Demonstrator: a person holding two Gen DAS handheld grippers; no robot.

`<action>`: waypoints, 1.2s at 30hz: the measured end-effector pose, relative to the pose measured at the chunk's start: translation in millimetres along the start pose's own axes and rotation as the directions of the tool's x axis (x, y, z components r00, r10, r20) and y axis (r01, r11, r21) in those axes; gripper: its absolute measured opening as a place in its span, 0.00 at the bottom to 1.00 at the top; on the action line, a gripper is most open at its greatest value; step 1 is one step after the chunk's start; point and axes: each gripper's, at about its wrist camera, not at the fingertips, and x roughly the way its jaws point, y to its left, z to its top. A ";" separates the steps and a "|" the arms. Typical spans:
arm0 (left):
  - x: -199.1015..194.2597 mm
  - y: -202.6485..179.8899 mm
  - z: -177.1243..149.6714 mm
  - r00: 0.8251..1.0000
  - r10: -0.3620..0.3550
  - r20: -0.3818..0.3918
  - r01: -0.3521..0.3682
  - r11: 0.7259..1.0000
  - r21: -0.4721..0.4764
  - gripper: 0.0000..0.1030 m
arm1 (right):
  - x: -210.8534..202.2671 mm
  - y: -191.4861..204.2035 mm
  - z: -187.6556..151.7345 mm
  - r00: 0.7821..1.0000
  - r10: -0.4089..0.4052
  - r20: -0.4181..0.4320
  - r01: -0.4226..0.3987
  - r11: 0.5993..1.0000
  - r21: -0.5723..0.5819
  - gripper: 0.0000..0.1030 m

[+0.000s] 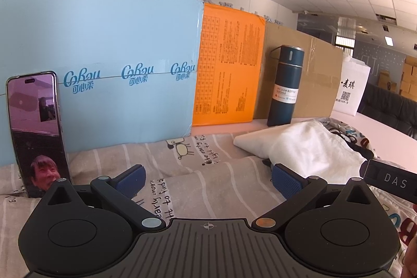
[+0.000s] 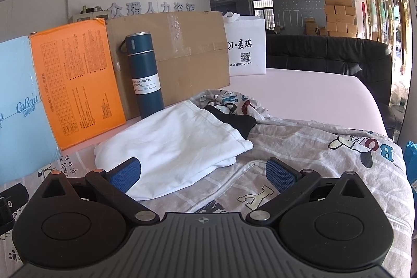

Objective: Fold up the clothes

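Jaws on both sides are spread wide with nothing between them. On the left gripper (image 1: 207, 180) the blue pads (image 1: 286, 181) hang just over a grey striped garment with cartoon sheep (image 1: 198, 173) that's spread across the pink bench (image 1: 375, 127). Right gripper (image 2: 203, 173) is the same deal, parked over a grey cartoon-print garment with a zipper (image 2: 299, 147), its left pad sitting right at the near edge of the white clothing.

That folded white garment (image 2: 177, 142) is the main thing: in the right wrist view it lies at about 11 o'clock from the jaws, resting on the grey printed fabric, with a bit of black cloth (image 2: 239, 123) poking out from under its far side at 1 o'clock. In the left wrist view the same white piece is off at 2 o'clock.

Behind it all, along the back from 9 to 1 o'clock in the right view: a light blue box (image 2: 15, 106), an orange box (image 2: 80, 82), a cardboard box (image 2: 182, 54), and a white shopping bag (image 2: 246, 43). A dark blue vacuum bottle (image 2: 146, 74) stands upright in front of the cardboard, just behind the white garment.

Left view also has a phone (image 1: 36, 132) propped upright against the light blue box at 10 o'clock, screen lit. Part of the other gripper's body, lettered DAS, cuts in at 3 o'clock.
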 end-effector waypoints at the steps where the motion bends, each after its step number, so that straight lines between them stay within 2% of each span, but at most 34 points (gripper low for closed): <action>1: 0.1 -0.1 -0.1 1.000 0.000 0.000 0.000 1.000 0.001 1.00 | -0.1 0.0 0.0 1.000 0.000 0.001 0.000 1.000 0.000 1.00; 36: -1.3 -3.9 -2.0 1.000 -0.011 0.002 0.011 1.000 0.024 1.00 | -0.6 2.4 -1.1 1.000 0.000 0.010 0.000 1.000 -0.017 1.00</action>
